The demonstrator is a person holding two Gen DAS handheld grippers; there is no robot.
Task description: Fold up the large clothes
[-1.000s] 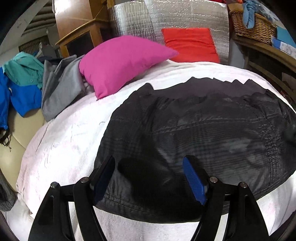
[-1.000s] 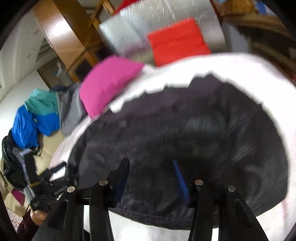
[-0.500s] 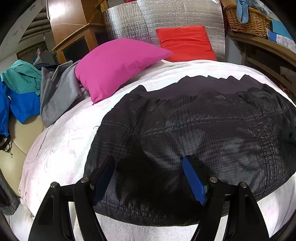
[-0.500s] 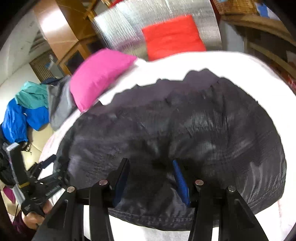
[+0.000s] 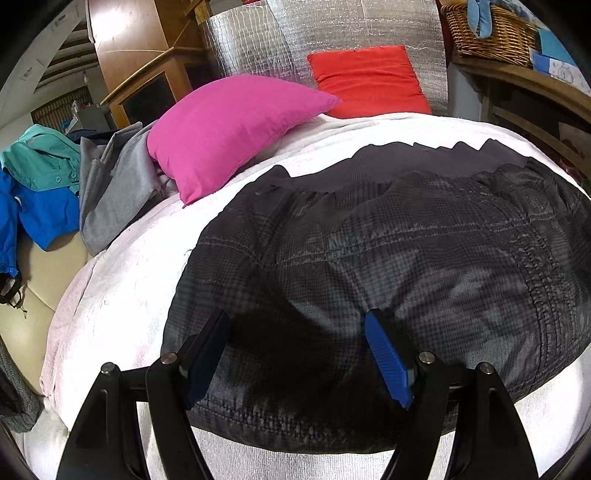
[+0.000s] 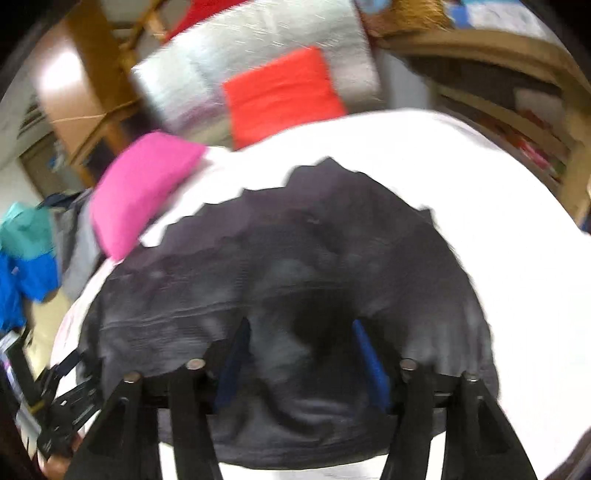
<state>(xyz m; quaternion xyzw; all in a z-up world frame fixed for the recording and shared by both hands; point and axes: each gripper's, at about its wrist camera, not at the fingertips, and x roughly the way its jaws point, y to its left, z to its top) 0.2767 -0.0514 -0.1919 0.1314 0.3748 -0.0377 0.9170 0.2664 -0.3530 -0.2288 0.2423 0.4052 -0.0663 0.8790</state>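
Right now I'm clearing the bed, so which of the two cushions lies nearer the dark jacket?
The pink cushion. Its lower corner comes close to the dark jacket, while the red cushion leans further back against the silver panel.

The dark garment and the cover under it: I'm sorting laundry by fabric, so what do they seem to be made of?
The dark garment looks like thin woven synthetic, perhaps nylon: slight sheen, fine check pattern, stitched seams, matte ribbed band at the far edge. The white cover looks like soft, fuzzy fleece or terry: napped, matte surface. Neither is certain by look alone.
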